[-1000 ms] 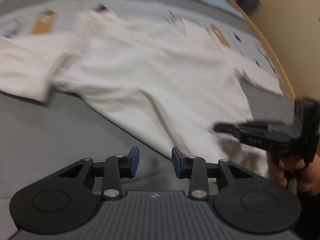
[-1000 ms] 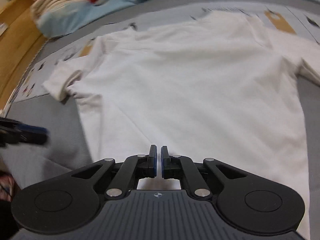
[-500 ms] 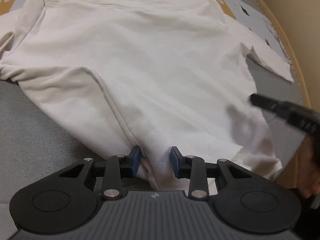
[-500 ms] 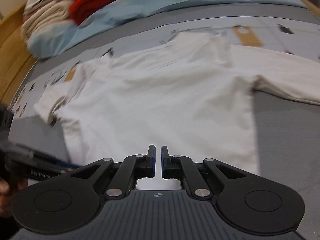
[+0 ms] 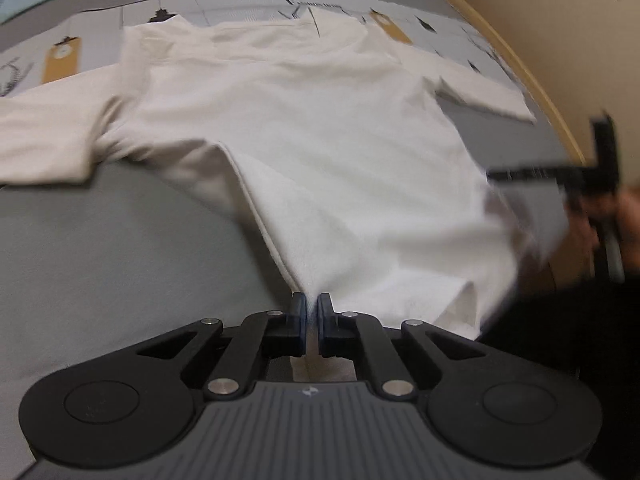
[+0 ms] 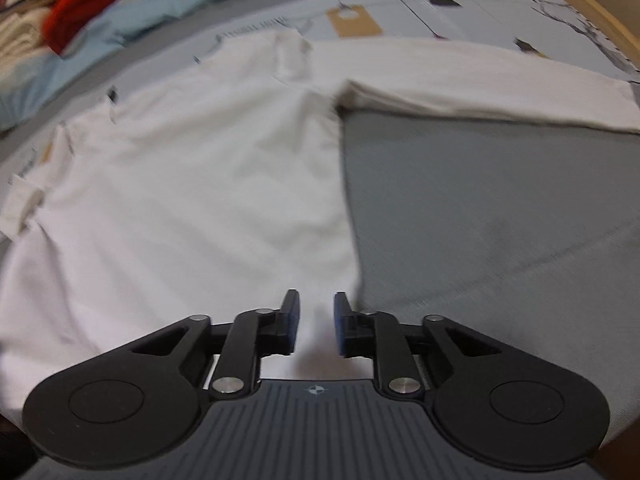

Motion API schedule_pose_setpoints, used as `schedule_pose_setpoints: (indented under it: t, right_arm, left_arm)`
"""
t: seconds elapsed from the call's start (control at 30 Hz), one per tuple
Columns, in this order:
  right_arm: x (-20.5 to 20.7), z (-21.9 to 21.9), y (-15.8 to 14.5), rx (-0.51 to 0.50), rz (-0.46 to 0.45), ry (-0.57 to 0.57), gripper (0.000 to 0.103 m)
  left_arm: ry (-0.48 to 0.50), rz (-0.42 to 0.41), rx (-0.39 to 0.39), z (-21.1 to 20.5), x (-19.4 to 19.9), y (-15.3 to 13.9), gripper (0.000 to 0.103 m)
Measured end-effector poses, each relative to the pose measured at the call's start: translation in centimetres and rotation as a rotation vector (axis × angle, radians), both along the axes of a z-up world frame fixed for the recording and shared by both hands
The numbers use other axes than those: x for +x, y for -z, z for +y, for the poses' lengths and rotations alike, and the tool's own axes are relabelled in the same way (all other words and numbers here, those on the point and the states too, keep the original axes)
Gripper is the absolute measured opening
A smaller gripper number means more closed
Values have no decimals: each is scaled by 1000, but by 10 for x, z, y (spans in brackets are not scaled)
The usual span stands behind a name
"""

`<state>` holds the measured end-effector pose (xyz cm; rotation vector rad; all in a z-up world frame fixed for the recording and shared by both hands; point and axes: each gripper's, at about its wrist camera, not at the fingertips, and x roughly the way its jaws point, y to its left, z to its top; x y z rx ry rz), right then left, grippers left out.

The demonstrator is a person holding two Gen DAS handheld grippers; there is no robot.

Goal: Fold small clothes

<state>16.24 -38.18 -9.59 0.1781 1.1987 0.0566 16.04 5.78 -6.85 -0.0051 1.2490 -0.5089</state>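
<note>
A white short-sleeved shirt (image 5: 320, 128) lies spread on a grey mat (image 5: 100, 248), collar at the far end. My left gripper (image 5: 311, 309) is shut on the near left corner of its hem, and the cloth pulls into a ridge toward the pads. In the right wrist view the shirt (image 6: 192, 184) fills the left half. My right gripper (image 6: 316, 316) hovers over the near right hem corner, its jaws opening, with cloth between them but not pressed. In the left wrist view the right gripper (image 5: 532, 174) shows blurred at the shirt's right edge, held by a hand (image 5: 632, 216).
Printed sheets with tan tags (image 5: 60, 60) lie under the shirt's far end. A curved wooden edge (image 5: 520, 64) bounds the surface on the right. At the back are a light blue cloth (image 6: 180, 4) and a pile with a red garment (image 6: 92, 4).
The left jaws, apart around the hem corner before, have shut on it. The right jaws were shut and have parted. The right gripper has shifted toward the shirt's right side.
</note>
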Motion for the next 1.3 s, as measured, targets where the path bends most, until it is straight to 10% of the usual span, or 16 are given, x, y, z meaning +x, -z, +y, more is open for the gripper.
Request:
schedule_pose_setpoints:
  t: [0.23,0.4,0.5,0.57,0.7,0.77,0.97,1.17,1.3]
  right_arm:
    - [-29,-6,14,-83,95,-74,36]
    - [-43,-6,26,-118,157,-156,36]
    - [-50,-3,24,-101,154,-205,5]
    - [-55,-6,22,-91,160,-208,4]
    - [-61,-10,23,-125,203,-214,3]
    - [-61,-9,22,-131,199,-216,5]
    - [-53,1,-8,-103,11,-197,12]
    - [-40,26,19,-192,92,-271,24]
    - [-27,35,-10,-145,-43,-238,24]
  left_arm:
    - [-47,67,93,67,-51,19,5]
    - [-81,52,91,55,-39,19,24]
    - [-28,82,124,39,-35,31,38]
    - [23,94,153,26,-35,44,41]
    - [114,122,224,8,-37,65,38]
    - [158,132,259,4,-40,72,7]
    - [126,89,232,15,-37,59,10]
    - [45,22,228,21,-25,51,11]
    - [-141,-108,215,43,-4,36,11]
